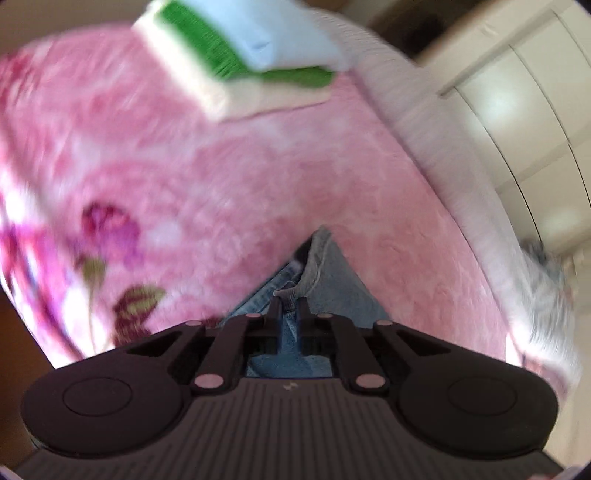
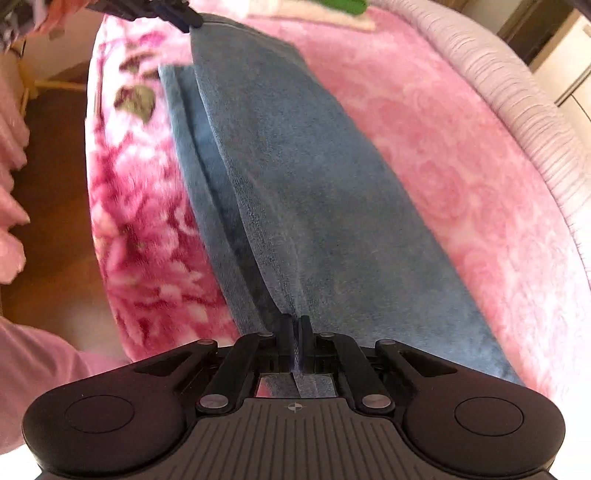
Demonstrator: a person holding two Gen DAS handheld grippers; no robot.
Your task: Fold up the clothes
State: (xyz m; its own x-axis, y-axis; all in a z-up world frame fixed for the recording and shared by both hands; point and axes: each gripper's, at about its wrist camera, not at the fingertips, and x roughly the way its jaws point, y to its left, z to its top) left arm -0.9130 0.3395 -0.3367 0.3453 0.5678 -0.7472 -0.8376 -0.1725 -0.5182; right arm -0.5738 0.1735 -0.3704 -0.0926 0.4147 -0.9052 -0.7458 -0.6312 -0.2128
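The right gripper (image 2: 294, 326) has its fingers clamped on one end of the jeans (image 2: 295, 192), which stretch toward 12 o'clock across the pink blanket (image 2: 461, 147). At 11 o'clock the left gripper (image 2: 184, 18) pinches the far end, fingers together on the denim. A stack of folded clothes (image 1: 236, 55) lies at 12 o'clock on the blanket

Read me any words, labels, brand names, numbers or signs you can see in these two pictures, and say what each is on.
No readable text anywhere.
Left claw body: one small pale mark, too small to read.
Right claw body: a small crosshair symbol, no letters.
Jeans, pink blanket, folded stack: no visible label or print.
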